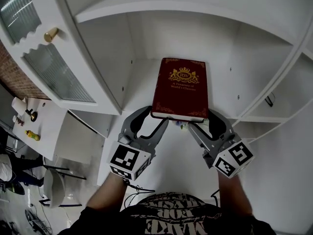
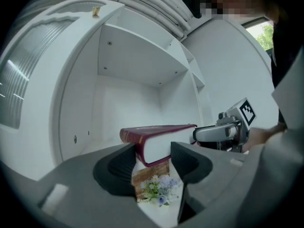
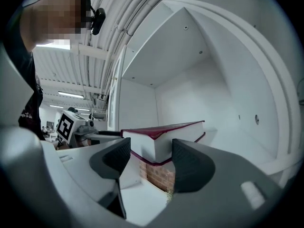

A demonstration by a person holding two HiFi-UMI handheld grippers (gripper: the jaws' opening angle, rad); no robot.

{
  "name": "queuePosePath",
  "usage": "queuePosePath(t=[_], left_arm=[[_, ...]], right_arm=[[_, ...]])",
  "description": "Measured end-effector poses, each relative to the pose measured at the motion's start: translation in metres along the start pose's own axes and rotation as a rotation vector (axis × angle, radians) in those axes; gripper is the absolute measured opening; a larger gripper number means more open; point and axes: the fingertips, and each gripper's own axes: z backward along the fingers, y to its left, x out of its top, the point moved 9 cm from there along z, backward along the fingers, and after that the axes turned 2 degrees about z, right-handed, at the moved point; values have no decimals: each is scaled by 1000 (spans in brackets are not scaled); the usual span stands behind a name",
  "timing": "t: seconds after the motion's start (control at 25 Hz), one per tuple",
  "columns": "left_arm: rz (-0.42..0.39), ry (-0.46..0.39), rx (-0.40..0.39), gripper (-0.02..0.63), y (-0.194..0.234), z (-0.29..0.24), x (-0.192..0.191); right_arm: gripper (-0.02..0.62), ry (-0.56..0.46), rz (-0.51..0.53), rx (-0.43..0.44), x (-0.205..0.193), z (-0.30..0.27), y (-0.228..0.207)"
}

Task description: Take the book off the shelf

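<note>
A dark red hardback book with a gold crest on its cover lies flat and face up in an open white shelf compartment. Its near edge is at the front edge of the shelf board and its far edge points toward the back wall. We see the left gripper clenched on the book's near left corner, at the spine end. The right gripper is clenched on the near right corner, with the white page block filling the gap between its jaws. In both gripper views the book stands raised off the board, directly above a brick-patterned box with a small spray of pale flowers at its front. We cannot tell whether the book rests on that box. Bare white board runs from the book out to both side walls and to the back corners. Open air reaches up to the next shelf, and the front of the compartment is open toward the person. At the left edge hangs a cabinet door with ribbed glass and a brass knob. More open compartments lie past the right wall.
</note>
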Motion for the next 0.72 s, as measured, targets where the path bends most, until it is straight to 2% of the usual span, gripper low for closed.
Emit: queuePosePath(t=[0.2,0.36,0.48,0.64,0.72], left_arm=[[12,-26,-23,221,-13,16,-1],[31,-32,-47,221,-24,45,-7],[42,-17,-41,222,-28,52,-14],[69,0,-34,222,-28,50,-25],[54,30,-53,227,-29,52,-28]], right_arm=[[279,-5,-4,0,1,13,8],[290,-29,-57,38,-6,30,33],[327,-39,-126,76,-10,34,37],[324,-63,-252,96,-20,34,29],[294,-69,-319,76,-23,34,26]])
